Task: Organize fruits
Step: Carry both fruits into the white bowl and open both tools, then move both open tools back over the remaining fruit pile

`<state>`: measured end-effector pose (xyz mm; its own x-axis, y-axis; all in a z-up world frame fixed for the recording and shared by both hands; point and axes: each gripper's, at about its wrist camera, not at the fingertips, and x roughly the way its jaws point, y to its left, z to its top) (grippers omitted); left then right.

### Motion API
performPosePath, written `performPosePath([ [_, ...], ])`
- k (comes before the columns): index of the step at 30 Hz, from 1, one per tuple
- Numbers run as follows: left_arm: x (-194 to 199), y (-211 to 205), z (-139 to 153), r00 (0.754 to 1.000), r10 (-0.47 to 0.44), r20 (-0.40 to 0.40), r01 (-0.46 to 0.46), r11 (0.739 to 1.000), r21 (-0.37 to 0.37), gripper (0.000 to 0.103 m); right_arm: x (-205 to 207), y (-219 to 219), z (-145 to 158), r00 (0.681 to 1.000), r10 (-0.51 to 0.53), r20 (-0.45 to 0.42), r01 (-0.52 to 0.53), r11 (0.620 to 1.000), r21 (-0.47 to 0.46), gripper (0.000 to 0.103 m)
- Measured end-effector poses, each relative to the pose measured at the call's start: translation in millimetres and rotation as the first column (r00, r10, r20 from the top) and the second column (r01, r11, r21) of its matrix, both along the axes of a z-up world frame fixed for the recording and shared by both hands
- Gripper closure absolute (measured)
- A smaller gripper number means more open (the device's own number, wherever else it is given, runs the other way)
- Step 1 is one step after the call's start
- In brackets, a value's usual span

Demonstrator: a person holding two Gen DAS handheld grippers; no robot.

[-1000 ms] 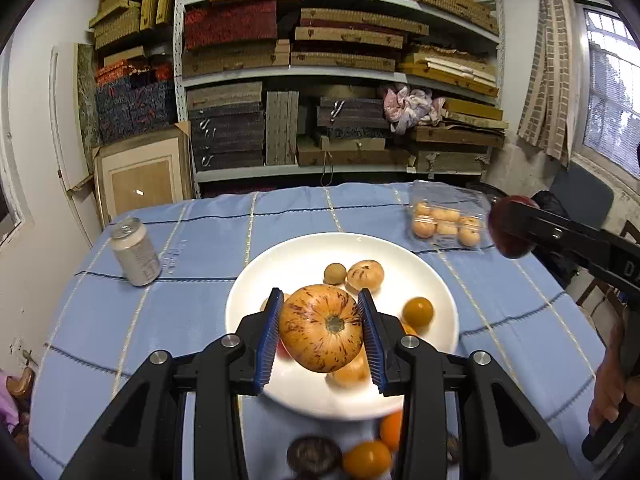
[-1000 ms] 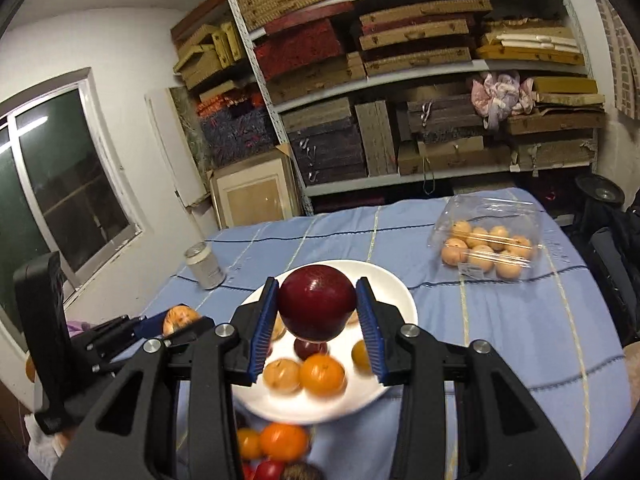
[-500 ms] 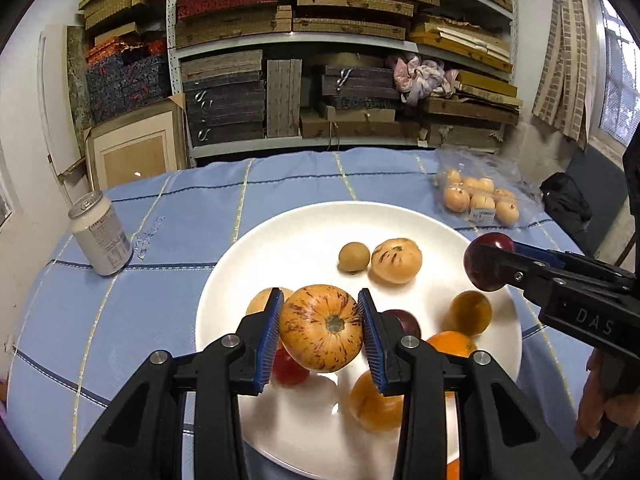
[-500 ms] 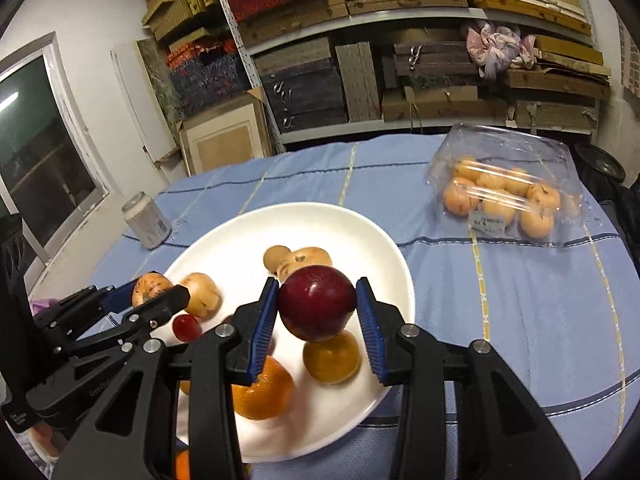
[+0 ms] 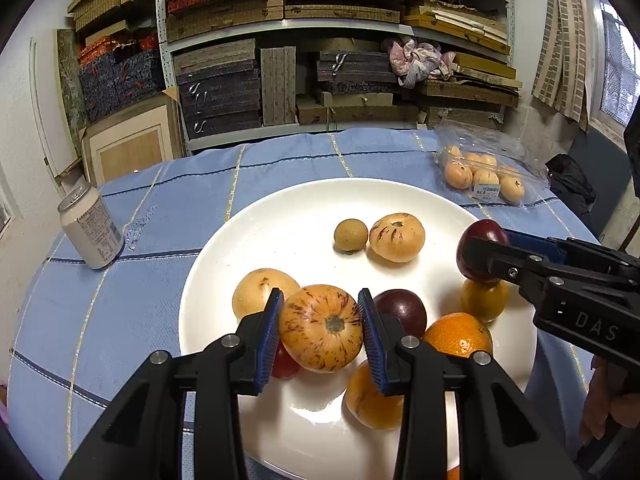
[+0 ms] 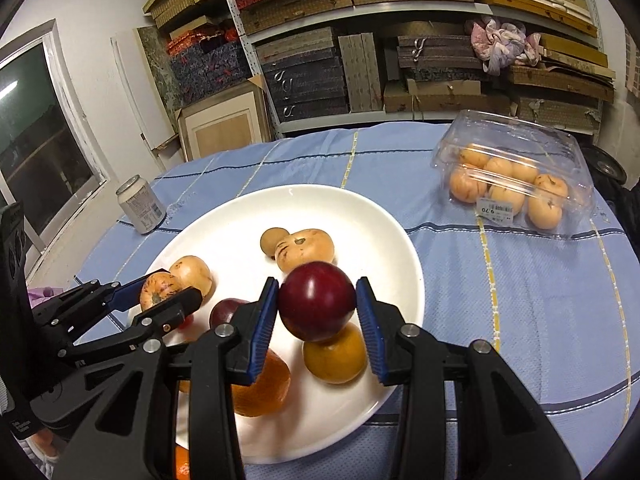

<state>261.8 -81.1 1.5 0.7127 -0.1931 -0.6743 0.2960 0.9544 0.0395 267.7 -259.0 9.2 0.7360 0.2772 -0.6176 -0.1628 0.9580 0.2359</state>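
Note:
My left gripper (image 5: 320, 330) is shut on an orange speckled fruit (image 5: 321, 327) and holds it low over the near left of the white plate (image 5: 280, 216). My right gripper (image 6: 317, 307) is shut on a dark red plum (image 6: 317, 306), just above a yellow-orange fruit (image 6: 336, 356) at the plate's right side (image 6: 400, 240). Several fruits lie on the plate: a small brown one (image 5: 351, 234), pale speckled ones (image 5: 397, 237), an orange (image 5: 458, 334), another plum (image 5: 404, 310). The right gripper also shows in the left wrist view (image 5: 480, 258), and the left gripper in the right wrist view (image 6: 164, 292).
A drink can (image 5: 91, 232) stands on the blue tablecloth (image 5: 160, 200) left of the plate. A clear plastic box of small orange fruits (image 6: 512, 188) sits at the back right. Shelves of boxes stand behind the table. An orange fruit (image 6: 182, 462) lies off the plate's near edge.
Both grippers have moved forward and down toward the plate with their fruits still held. The plum now hangs just above the yellow-orange fruit.

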Motion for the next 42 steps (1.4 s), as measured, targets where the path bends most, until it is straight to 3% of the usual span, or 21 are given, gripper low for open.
performPosePath([
  [5, -0.9, -0.8, 1.2, 1.000, 0.005, 0.019, -0.006, 1.000, 0.005, 0.065, 0.3, 0.7, -0.6, 1.000, -0.001, 0.004, 0.001, 1.000, 0.008, 0.063],
  [11, -2.8, -1.3, 1.1, 0.999, 0.005, 0.034, -0.005, 1.000, 0.012, 0.051, -0.8, 4.6, -0.5, 1.000, 0.012, 0.010, -0.012, 1.000, 0.004, 0.062],
  [19, -9.7, -3.3, 7.5, 0.997, 0.011, 0.078, -0.013, 1.000, 0.028, 0.037, -8.1, 1.0, 11.9, 0.999, 0.005, 0.043, -0.006, 1.000, 0.027, 0.050],
  [27, -22.2, -6.0, 20.0, 0.992, 0.010, 0.129, -0.016, 0.999, 0.046, 0.031, -30.7, -7.6, 47.4, 0.993, -0.001, 0.119, -0.012, 0.994, 0.111, 0.037],
  [30, -34.0, -5.2, 30.3, 0.988, 0.010, 0.154, -0.018, 0.999, 0.045, 0.030, -45.3, -3.6, 63.7, 0.989, 0.012, 0.150, -0.032, 0.991, 0.132, 0.029],
  [33, -50.1, 0.0, 42.4, 0.984, 0.019, 0.179, -0.026, 0.999, 0.036, 0.021, -62.6, 1.4, 76.4, 0.984, 0.023, 0.177, -0.051, 0.987, 0.154, 0.023],
  [42, -116.1, 31.6, 64.5, 0.975, 0.079, 0.209, -0.083, 0.996, 0.011, 0.019, -120.4, 18.8, 97.1, 0.978, 0.055, 0.202, -0.083, 0.988, 0.132, 0.021],
])
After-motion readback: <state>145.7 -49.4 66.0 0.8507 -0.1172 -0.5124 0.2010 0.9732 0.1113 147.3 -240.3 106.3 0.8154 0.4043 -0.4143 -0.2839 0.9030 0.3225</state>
